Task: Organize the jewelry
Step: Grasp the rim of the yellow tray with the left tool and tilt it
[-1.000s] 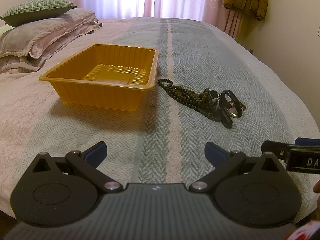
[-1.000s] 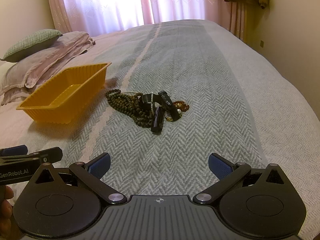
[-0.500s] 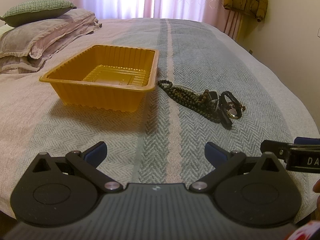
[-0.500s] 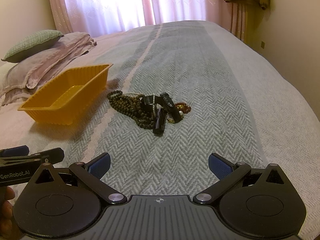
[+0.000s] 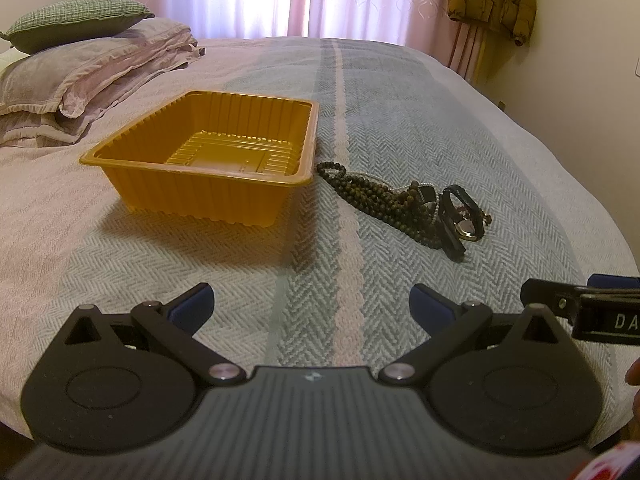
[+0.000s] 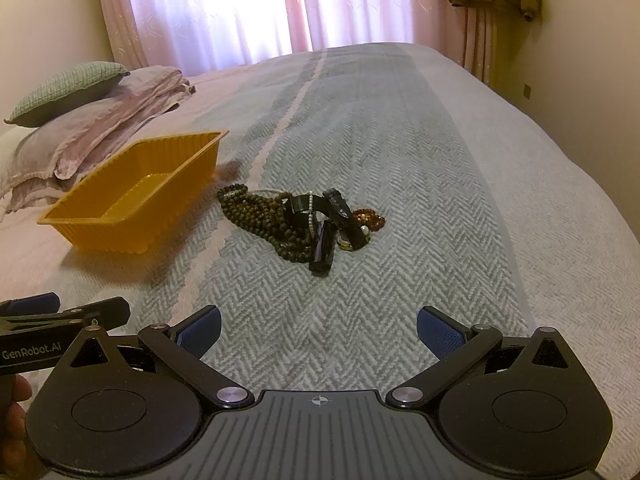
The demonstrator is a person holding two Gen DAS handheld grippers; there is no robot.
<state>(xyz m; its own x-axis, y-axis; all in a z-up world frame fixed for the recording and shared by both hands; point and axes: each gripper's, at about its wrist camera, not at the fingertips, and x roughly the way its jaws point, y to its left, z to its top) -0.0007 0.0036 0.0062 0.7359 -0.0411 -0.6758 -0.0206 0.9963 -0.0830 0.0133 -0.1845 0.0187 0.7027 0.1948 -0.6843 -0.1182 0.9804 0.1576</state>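
both grippers (image 5: pixel 311 300) (image 6: pixel 318 330) wide, empty. jewelry (image 6: pixel 304 224) tangled beside tray (image 5: pixel 120 152); risk: one pinch drags the whole clump.

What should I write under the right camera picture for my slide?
Open right gripper faces a tangled jewelry pile on the bed, beside an empty orange tray.

My jewelry pile (image 6: pixel 304 228) lies tangled on the bed: dark brown bead strands, a black-strapped watch, thin pearls, amber beads. Just beside it to the left sits the empty orange tray (image 5: pixel 192 196), upright.
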